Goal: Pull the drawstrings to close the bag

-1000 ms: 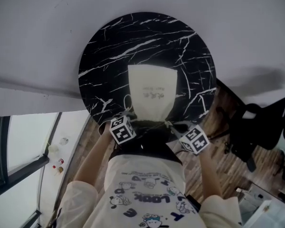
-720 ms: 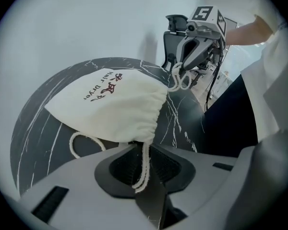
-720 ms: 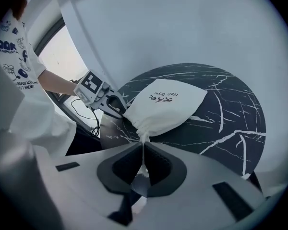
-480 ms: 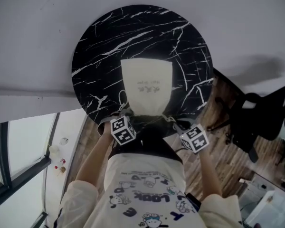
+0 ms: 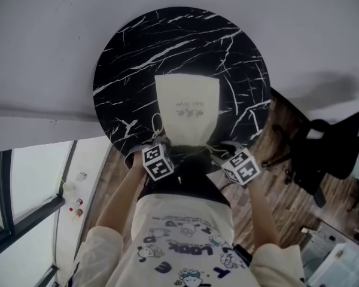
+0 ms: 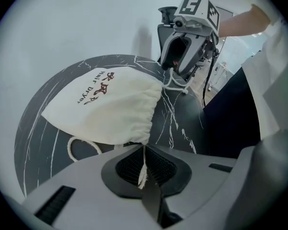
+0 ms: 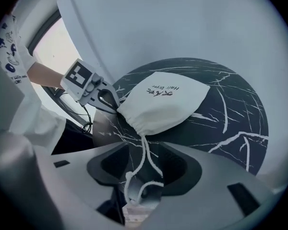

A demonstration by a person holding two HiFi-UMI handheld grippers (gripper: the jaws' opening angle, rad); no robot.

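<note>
A cream drawstring bag [image 5: 187, 112] with red print lies flat on the round black marble table [image 5: 137, 52], its gathered mouth toward me. At the mouth's left corner my left gripper [image 5: 161, 147] is shut on the left drawstring [image 6: 143, 161], which runs taut from the bag [image 6: 110, 104] into the pads. My right gripper [image 5: 220, 155] is at the mouth's right corner. Its jaws are opening, and the knotted right drawstring [image 7: 142, 159] hangs loose between them, not pressed. The bag [image 7: 161, 102] is puckered at the neck. A loop of cord [image 6: 79, 145] lies beside it.
The near table edge [image 5: 185, 160] is right under both grippers, against the person's body. A black office chair [image 5: 329, 154] stands on the wood floor at the right. Small bottles [image 5: 75, 207] sit on a window ledge at the lower left.
The right gripper's cube has shifted slightly up and left, toward the bag's mouth. The left gripper stays at the mouth's left corner.
</note>
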